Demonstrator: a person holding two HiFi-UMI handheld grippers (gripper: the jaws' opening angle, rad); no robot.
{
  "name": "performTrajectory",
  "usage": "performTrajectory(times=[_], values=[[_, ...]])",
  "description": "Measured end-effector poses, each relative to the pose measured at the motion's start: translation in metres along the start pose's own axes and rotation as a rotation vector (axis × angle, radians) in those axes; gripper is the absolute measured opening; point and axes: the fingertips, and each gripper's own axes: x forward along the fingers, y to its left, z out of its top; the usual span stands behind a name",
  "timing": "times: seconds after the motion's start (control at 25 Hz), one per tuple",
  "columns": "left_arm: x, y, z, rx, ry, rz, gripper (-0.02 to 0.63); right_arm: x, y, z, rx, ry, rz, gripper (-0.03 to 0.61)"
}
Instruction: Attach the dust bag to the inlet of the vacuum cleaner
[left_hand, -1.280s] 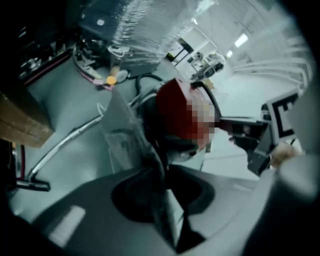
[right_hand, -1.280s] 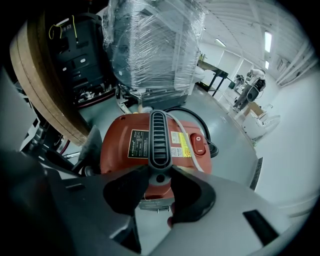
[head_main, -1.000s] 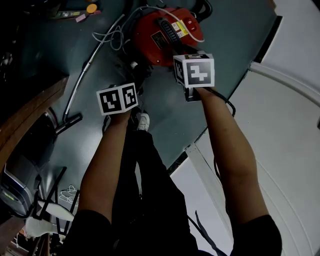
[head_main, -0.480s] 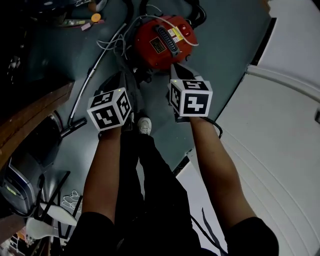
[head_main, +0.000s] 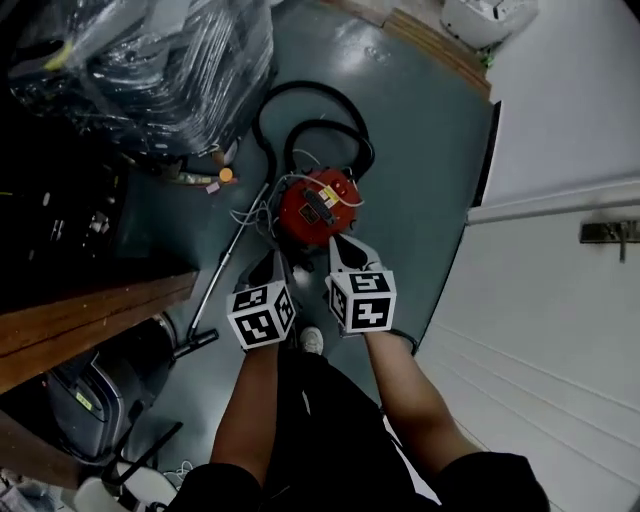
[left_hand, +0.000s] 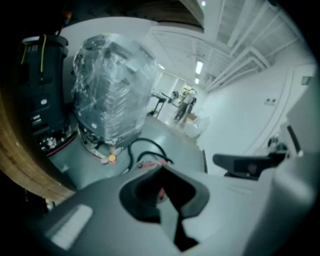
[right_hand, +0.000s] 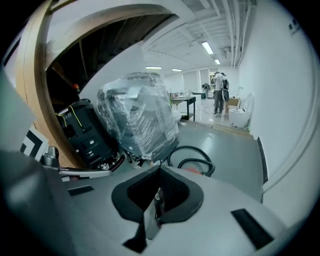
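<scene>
The red canister vacuum cleaner (head_main: 318, 205) sits on the grey-green floor, its black hose (head_main: 310, 130) looped behind it. Both grippers hang high above the floor, on the near side of the vacuum. My left gripper (head_main: 276, 268) and right gripper (head_main: 345, 250) are both shut, and nothing shows between their jaws. In the left gripper view the left gripper (left_hand: 162, 169) has its jaws pressed together, with a sliver of the vacuum (left_hand: 149, 163) beyond. The right gripper (right_hand: 160, 171) is closed the same way in the right gripper view. I see no dust bag in any view.
A plastic-wrapped pallet (head_main: 150, 60) stands at the upper left, beside a black machine (right_hand: 85, 132). A metal wand (head_main: 225, 270) lies left of the vacuum. A wooden bench (head_main: 90, 320) borders the left, a white wall (head_main: 560, 300) the right. People (right_hand: 219, 92) stand far off.
Both grippers have risen well above the vacuum, which now looks smaller and farther below them. The head view takes in much more of the floor and the wrapped pallet.
</scene>
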Motion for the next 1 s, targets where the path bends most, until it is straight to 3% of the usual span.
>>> performTrajectory(times=[0.16,0.32,0.48,0.76,1.0], values=[[-0.046,-0.038,0.072,0.068,-0.086,-0.014,0.000,-0.054,0.016,0.062,0.014,-0.113,0.018,-0.002],[-0.096,-0.079,0.127,0.120,-0.172,-0.059,0.000,-0.114,0.044,0.092,0.046,-0.178,0.078,-0.002],[-0.139,-0.113,0.172,0.175,-0.256,-0.101,0.000,-0.161,0.059,0.131,0.015,-0.292,0.051,-0.002],[-0.202,-0.169,0.220,0.303,-0.371,-0.145,0.000,-0.240,0.057,0.220,-0.030,-0.530,0.015,-0.002],[-0.230,-0.204,0.246,0.367,-0.434,-0.174,0.000,-0.285,0.048,0.247,-0.019,-0.634,-0.014,-0.002]])
